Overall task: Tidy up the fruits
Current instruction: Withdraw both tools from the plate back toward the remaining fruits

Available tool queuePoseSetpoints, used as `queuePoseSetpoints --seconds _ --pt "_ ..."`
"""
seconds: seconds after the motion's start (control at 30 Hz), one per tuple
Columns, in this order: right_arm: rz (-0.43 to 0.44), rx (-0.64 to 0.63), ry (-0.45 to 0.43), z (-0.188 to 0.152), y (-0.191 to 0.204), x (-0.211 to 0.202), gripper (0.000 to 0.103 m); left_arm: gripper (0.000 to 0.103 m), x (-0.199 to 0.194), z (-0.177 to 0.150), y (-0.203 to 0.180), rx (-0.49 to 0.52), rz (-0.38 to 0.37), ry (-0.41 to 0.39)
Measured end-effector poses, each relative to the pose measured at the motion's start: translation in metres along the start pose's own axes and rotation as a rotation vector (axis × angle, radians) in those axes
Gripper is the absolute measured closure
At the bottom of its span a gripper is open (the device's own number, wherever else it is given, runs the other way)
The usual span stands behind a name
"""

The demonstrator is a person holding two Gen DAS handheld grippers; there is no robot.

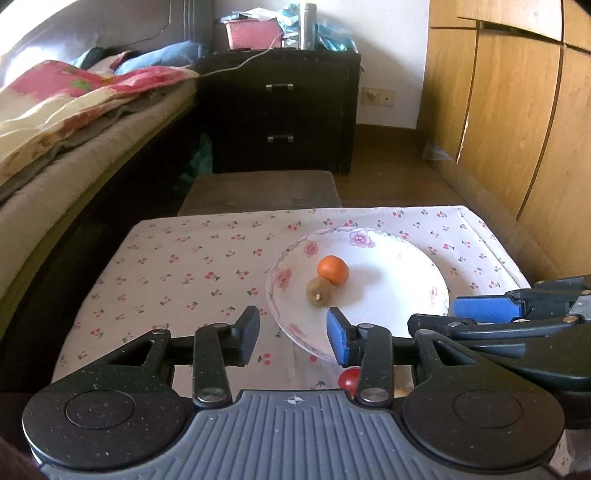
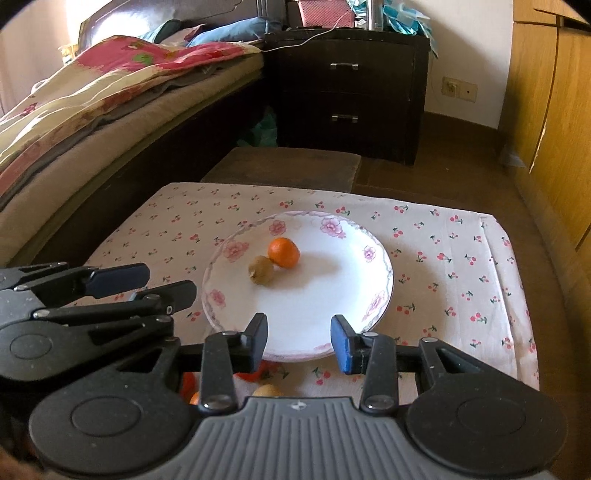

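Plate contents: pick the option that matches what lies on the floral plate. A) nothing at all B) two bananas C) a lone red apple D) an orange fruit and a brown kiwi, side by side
D: the orange fruit and the kiwi sit touching on the floral plate.

To my left runs a bed heaped with a flowered quilt and a blue pillow, bright daylight washing in over its far end. Ahead of me a dark two-drawer nightstand stands against a white wall with a socket low on it, its top cluttered with a pink basket and a steel flask. On my right pale wooden wardrobe doors line the room above a brown floor, and a low brown stool sits just beyond the cloth-covered table in front of me.
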State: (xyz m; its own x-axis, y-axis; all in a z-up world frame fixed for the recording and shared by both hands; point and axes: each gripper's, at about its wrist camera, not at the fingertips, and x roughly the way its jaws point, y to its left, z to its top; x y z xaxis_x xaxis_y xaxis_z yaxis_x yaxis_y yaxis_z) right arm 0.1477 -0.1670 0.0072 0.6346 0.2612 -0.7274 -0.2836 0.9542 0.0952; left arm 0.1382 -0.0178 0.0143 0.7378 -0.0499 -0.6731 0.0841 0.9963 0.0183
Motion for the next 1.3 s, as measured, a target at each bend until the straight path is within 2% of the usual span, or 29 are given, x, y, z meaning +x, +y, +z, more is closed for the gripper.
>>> queuePoseSetpoints --seconds 0.6,1.3 --pt "0.015 -0.022 0.011 -0.023 0.021 -0.024 0.064 0.054 -0.031 -0.024 0.006 0.023 0.010 -0.017" --pt "0.028 -0.039 0.070 -0.050 0.038 -0.029 0.064 0.054 -0.045 -0.052 0.010 0.051 0.026 0.017"
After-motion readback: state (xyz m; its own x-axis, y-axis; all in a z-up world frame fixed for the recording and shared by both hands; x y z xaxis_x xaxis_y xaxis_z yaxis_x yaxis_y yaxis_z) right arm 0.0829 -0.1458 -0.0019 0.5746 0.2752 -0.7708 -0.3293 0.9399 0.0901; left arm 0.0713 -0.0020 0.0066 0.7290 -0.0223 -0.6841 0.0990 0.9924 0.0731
